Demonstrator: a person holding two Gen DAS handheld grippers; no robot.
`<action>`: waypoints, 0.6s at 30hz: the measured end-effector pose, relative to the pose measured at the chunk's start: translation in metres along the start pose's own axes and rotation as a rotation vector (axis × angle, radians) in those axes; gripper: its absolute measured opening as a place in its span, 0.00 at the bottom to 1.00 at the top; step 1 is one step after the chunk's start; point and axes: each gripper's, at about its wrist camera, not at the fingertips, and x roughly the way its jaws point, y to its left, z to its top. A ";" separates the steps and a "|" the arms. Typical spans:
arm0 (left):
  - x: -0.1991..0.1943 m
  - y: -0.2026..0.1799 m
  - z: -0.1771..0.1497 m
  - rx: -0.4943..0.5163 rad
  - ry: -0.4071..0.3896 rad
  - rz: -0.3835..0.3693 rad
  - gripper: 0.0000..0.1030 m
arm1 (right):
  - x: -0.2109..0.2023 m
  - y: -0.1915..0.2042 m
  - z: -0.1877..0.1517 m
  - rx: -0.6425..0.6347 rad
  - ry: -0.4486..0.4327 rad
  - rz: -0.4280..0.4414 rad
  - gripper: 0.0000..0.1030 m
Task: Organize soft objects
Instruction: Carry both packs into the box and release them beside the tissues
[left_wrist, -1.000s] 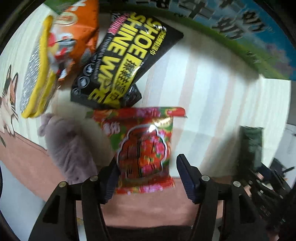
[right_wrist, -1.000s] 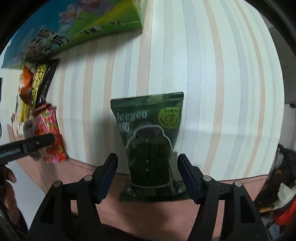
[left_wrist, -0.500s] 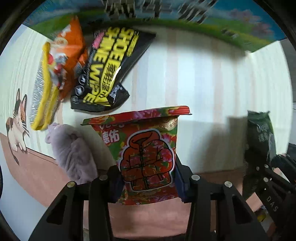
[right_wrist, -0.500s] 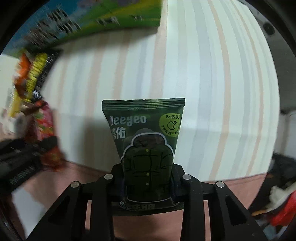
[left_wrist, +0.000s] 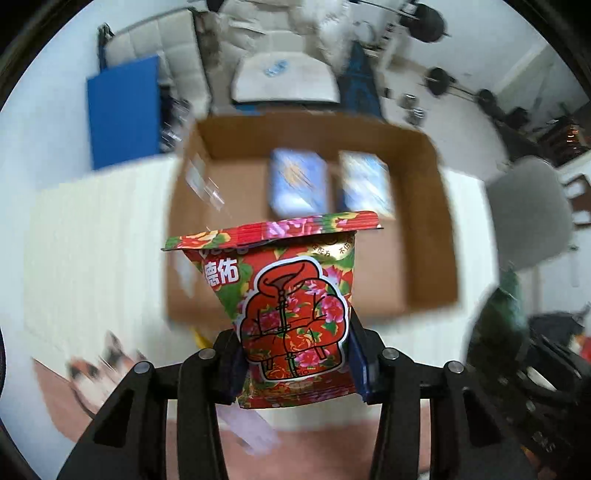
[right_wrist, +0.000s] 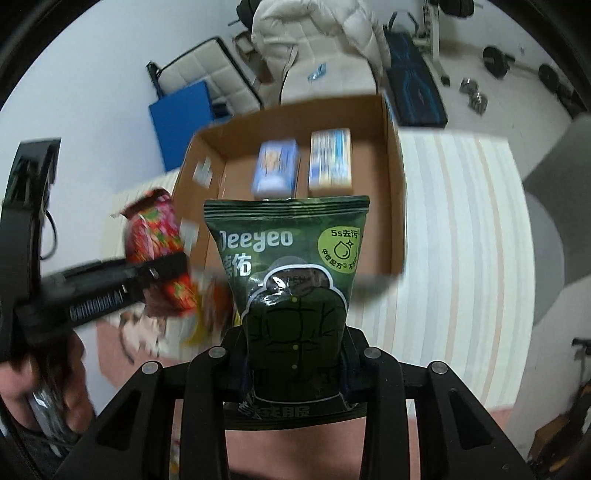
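Observation:
My left gripper (left_wrist: 295, 362) is shut on a red floral pouch (left_wrist: 288, 295) and holds it upright in the air before an open cardboard box (left_wrist: 428, 236). My right gripper (right_wrist: 295, 365) is shut on a dark green pouch (right_wrist: 291, 273), also lifted, facing the same box (right_wrist: 393, 206). The red pouch (right_wrist: 155, 236) and the left gripper show at the left of the right wrist view. The green pouch (left_wrist: 498, 317) shows blurred at the right edge of the left wrist view.
Two blue packs (left_wrist: 299, 184) (left_wrist: 365, 184) lie side by side at the back of the box; they also show in the right wrist view (right_wrist: 275, 170) (right_wrist: 330, 162). The striped cloth (right_wrist: 461, 229) covers the table. Other packets (right_wrist: 207, 314) lie blurred below the grippers.
Both grippers closed on their pouches, lifted them off the striped cloth and tilted up. The view now faces the cardboard box instead of the tabletop.

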 end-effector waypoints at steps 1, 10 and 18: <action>0.010 0.017 0.017 -0.006 0.009 0.018 0.41 | 0.011 0.003 0.016 -0.002 0.003 -0.007 0.35; 0.159 0.059 0.106 0.024 0.214 0.227 0.41 | 0.125 -0.002 0.085 0.054 0.140 -0.123 0.35; 0.224 0.041 0.120 0.107 0.336 0.282 0.41 | 0.182 -0.016 0.090 0.074 0.238 -0.192 0.35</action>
